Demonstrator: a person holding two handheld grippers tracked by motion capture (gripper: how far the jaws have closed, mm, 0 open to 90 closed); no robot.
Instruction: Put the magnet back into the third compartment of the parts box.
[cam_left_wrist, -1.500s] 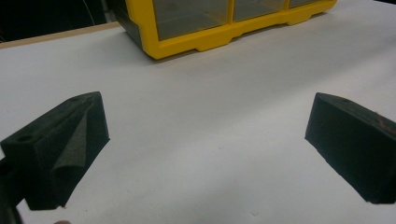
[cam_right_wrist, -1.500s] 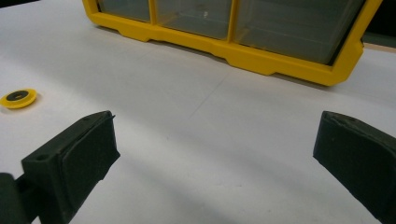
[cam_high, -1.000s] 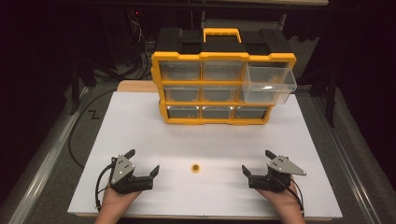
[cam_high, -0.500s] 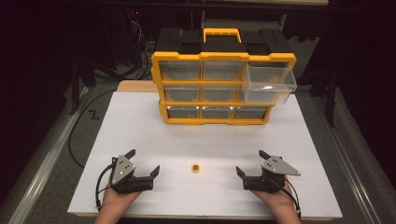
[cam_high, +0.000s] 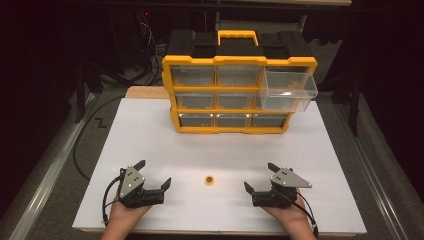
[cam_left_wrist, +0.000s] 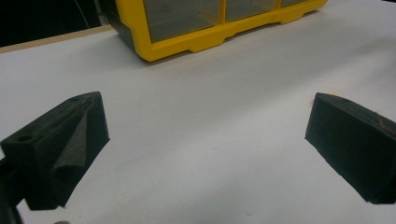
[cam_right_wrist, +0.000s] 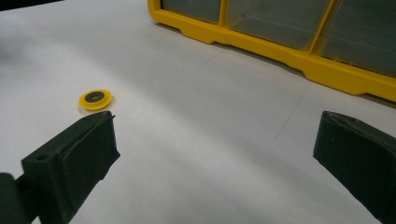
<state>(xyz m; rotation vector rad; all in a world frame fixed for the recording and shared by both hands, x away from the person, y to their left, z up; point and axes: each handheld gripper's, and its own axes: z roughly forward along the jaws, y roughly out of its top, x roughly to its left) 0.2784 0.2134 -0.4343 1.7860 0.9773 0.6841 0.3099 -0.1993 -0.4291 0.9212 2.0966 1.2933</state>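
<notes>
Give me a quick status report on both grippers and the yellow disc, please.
Left gripper open, empty. Right gripper open, empty, turned toward the small yellow disc. Disc flat on the white tabletop between them, untouched. Path clear.

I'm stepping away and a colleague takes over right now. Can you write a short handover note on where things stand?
Left gripper: open, empty, resting low on the white table.
Right gripper: open, empty, turned toward the small yellow ring.
The ring lies flat between the two grippers, untouched.
Yellow drawer cabinet stands at the back; its top right drawer is pulled out.
Done: drawer open.
Left, probably: pick up the ring, put it in the drawer.
</notes>
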